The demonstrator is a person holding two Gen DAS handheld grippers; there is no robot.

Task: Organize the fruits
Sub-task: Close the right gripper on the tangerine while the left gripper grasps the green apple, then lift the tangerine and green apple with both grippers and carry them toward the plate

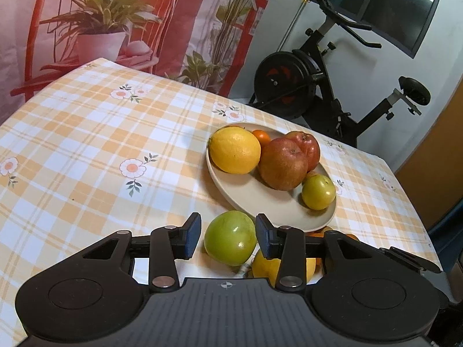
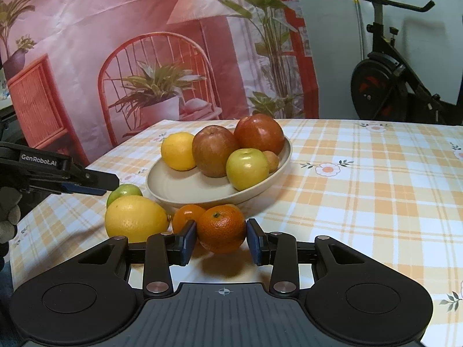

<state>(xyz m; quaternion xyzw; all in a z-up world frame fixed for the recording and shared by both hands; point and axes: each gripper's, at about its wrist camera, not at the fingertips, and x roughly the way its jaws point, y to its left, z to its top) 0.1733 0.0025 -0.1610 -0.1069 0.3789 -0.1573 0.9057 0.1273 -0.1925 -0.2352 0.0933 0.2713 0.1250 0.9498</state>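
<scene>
- Left wrist view: the left gripper (image 1: 228, 235) has a green fruit (image 1: 230, 237) between its jaws; the left pad stands clear of the skin and the right one is at most brushing it, so the jaws straddle it without clamping.
- The plate (image 1: 260, 202) lies just ahead and to the right of that fruit, already carrying a lemon (image 1: 234, 149), two apples and smaller fruit.
- Right wrist view: the right gripper (image 2: 221, 241) brackets a mandarin (image 2: 221, 228), dead ahead; the pads look to press both sides, a narrow hold.
- Both fruits sit on the counter (image 2: 361, 202) by the plate's near rim; each hand is nearest its own fruit.
</scene>
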